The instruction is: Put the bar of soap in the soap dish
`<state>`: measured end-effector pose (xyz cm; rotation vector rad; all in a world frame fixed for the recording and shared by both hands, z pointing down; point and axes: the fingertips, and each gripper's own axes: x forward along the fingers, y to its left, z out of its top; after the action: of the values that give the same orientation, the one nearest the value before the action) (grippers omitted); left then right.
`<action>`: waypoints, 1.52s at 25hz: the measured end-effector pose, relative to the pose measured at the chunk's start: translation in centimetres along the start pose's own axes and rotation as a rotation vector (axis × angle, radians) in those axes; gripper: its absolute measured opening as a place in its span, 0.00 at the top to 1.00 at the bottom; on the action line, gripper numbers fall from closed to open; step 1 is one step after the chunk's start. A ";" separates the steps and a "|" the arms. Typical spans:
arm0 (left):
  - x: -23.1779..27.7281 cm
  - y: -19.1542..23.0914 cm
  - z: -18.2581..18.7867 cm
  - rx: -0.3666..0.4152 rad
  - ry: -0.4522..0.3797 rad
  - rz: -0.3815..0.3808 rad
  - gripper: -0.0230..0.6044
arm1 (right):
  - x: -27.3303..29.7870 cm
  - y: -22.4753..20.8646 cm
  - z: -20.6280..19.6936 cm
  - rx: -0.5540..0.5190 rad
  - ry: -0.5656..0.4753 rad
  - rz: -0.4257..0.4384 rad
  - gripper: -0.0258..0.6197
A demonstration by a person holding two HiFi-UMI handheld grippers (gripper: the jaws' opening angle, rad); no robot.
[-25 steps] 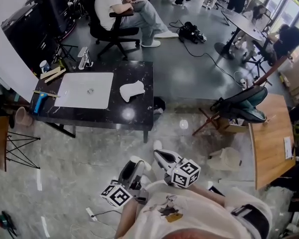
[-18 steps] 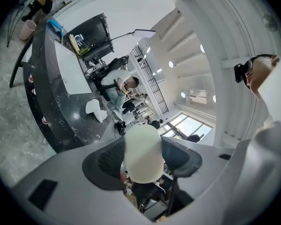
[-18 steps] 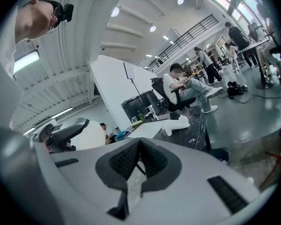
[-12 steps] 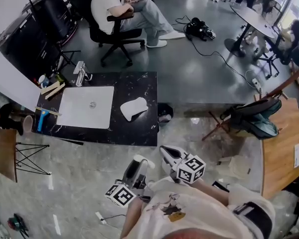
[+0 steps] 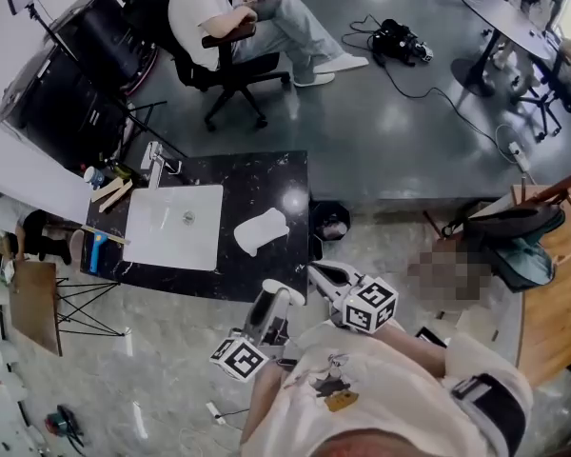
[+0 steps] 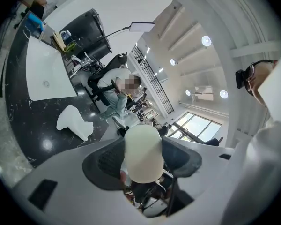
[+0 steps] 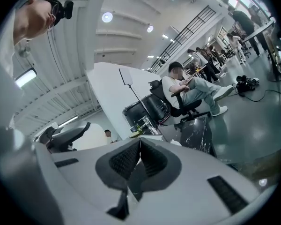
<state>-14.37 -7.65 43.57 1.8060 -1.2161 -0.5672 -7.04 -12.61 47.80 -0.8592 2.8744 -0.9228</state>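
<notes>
A cream oval bar of soap (image 6: 143, 153) is clamped between the jaws of my left gripper (image 6: 143, 159). In the head view that left gripper (image 5: 272, 303) hangs just short of the near edge of the black marble table (image 5: 287, 181), with the soap (image 5: 277, 293) at its tip. The white curved soap dish (image 5: 260, 230) lies on the table right of the basin; the left gripper view shows the dish (image 6: 75, 122) ahead and to the left. My right gripper (image 5: 322, 276) is beside the left one, its jaws pressed together on nothing (image 7: 139, 150).
A white sink basin (image 5: 171, 227) with a faucet (image 5: 155, 160) fills the table's left half. A blue item (image 5: 97, 252) and small things sit at its left end. A black bin (image 5: 331, 225) stands by the right corner. Beyond the table a person (image 5: 219, 12) sits on an office chair.
The table has come closer and shifted lower right in the head view. Both grippers now sit near its front edge. The soap stays held in the left gripper.
</notes>
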 end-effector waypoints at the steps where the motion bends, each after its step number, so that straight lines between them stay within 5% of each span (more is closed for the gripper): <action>1: 0.9 0.0 0.1 0.000 -0.001 0.008 0.55 | 0.2 -0.8 0.7 0.001 -0.008 0.006 0.95; 9: 4.2 1.5 1.1 -0.022 -0.044 0.118 0.55 | 1.1 -5.3 1.5 0.098 -0.012 0.037 0.95; 14: 6.2 2.9 2.9 0.042 -0.004 0.156 0.55 | 1.8 -6.2 2.9 0.105 -0.034 0.055 0.95; 24: 9.8 8.3 6.2 0.001 0.085 0.177 0.55 | 5.4 -8.9 3.9 0.165 -0.091 -0.030 0.95; 27: 11.4 10.7 6.5 -0.037 0.143 0.180 0.55 | 6.0 -9.5 3.8 0.188 -0.099 -0.070 0.95; 38: 16.4 18.1 4.7 0.051 0.465 0.246 0.55 | 5.6 -11.7 3.6 0.187 -0.078 -0.126 0.95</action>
<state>-20.23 -27.10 57.96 1.6727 -1.1069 0.0274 -5.29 -25.31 52.00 -1.0416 2.6418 -1.1213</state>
